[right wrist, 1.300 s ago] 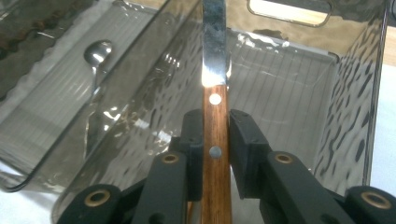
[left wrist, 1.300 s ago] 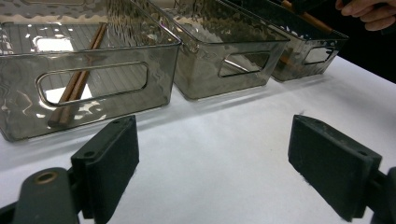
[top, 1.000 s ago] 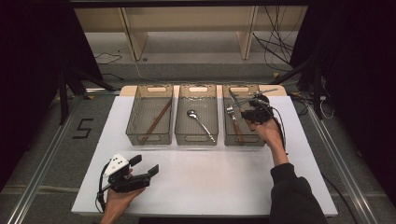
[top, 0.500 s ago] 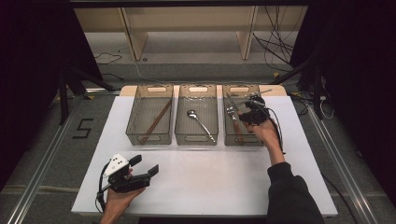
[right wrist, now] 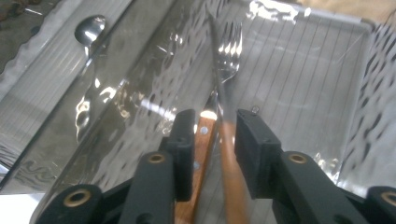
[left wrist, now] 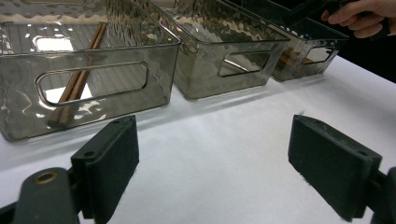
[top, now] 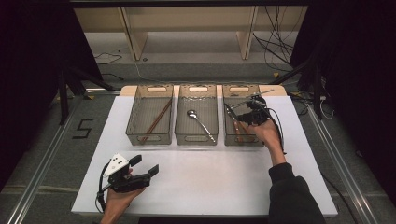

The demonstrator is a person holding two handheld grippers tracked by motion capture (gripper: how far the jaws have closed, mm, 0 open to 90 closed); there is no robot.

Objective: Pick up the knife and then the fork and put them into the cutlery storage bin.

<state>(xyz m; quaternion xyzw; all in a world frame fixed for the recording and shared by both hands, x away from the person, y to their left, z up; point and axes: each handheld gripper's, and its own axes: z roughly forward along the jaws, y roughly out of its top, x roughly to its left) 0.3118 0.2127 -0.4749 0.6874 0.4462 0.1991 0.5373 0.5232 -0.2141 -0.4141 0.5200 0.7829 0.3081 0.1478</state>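
Over the right bin (top: pixel 241 140) my right gripper (top: pixel 236 112) points down into it. Its jaws (right wrist: pixel 215 126) have just been opening and stand apart. A blurred, wooden-handled utensil with a thin dark blade (right wrist: pixel 229 154) lies between them, close to the right-hand jaw, and the pads do not press on it. A fork with a wooden handle (right wrist: pixel 229 51) lies on the bin floor beside it. My left gripper (top: pixel 145 165) rests low at the front left of the white mat, open with nothing between its pads (left wrist: pixel 212 154).
Three smoky clear bins stand in a row at the back of the white mat (top: pixel 210 177). The left bin (top: pixel 136 126) holds brown chopsticks (left wrist: pixel 79 79). A spoon (top: pixel 198 122) lies in the middle bin. Black cables trail beyond the table's right edge.
The right gripper's jaws have spread a little over the right bin. Both hands stay where they were.
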